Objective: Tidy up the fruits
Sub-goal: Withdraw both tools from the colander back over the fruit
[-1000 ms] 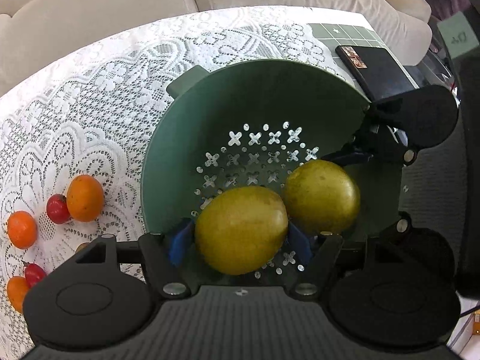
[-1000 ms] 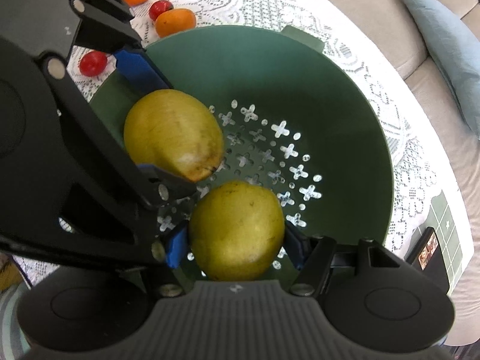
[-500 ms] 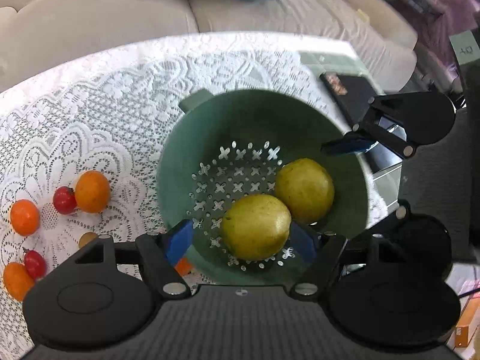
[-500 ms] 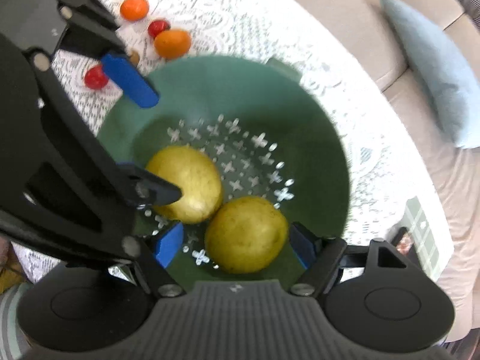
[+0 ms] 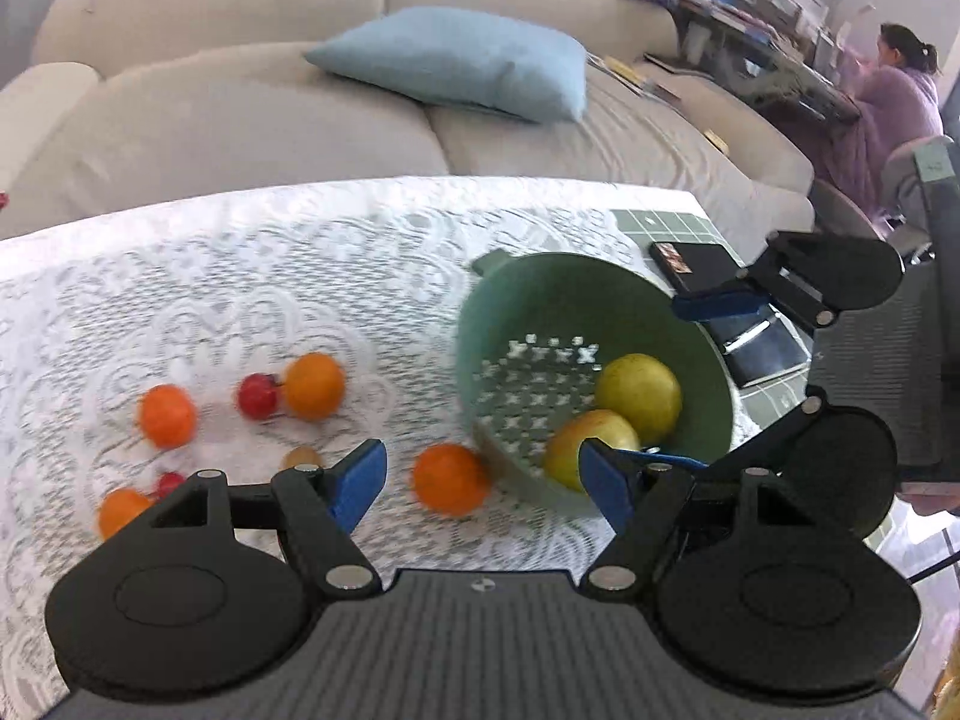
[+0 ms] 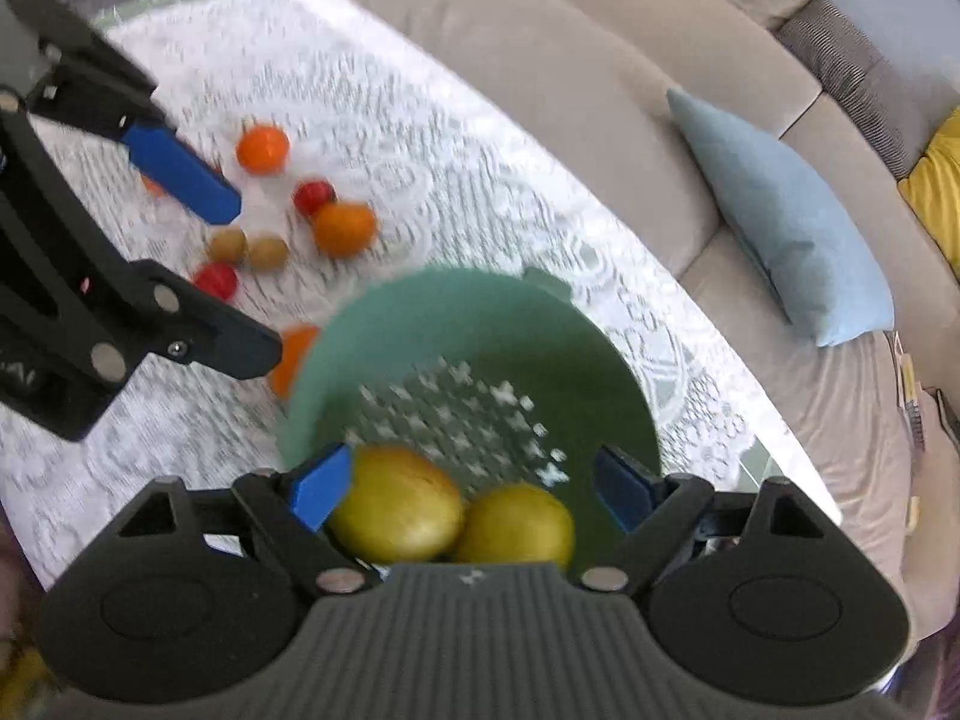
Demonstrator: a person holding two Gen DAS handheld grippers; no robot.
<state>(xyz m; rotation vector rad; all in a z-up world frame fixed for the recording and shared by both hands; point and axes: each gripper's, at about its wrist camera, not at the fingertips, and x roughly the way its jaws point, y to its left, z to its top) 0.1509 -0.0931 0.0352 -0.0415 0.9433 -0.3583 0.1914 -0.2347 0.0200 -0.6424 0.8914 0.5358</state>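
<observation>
Two yellow-green pears [image 5: 639, 390] [image 5: 591, 444] lie side by side in the green colander [image 5: 480, 324] on the lace tablecloth. My left gripper [image 5: 483, 480] hangs open above the cloth just left of the colander, with nothing between its fingers. Beneath it lies an orange [image 5: 450, 477]. Over the colander's [image 6: 312, 372] near rim, my right gripper [image 6: 474, 483] is opening its jaws wide and holds nothing. The pears [image 6: 396, 504] [image 6: 519, 525] rest free below it. Loose oranges [image 5: 314, 385], red tomatoes [image 5: 258, 396] and small brown fruits [image 6: 268, 252] lie scattered to the left.
A black box [image 5: 696, 264] and a dark tablet [image 5: 762, 348] lie on the table right of the colander. A beige sofa with a blue cushion [image 5: 468, 60] runs behind the table's far edge. A person [image 5: 894, 96] sits at a desk at the far right.
Both grippers have risen and drawn back out of the colander, leaving the two pears lying in it. The right jaws have spread wider. More of the table and the sofa shows now.
</observation>
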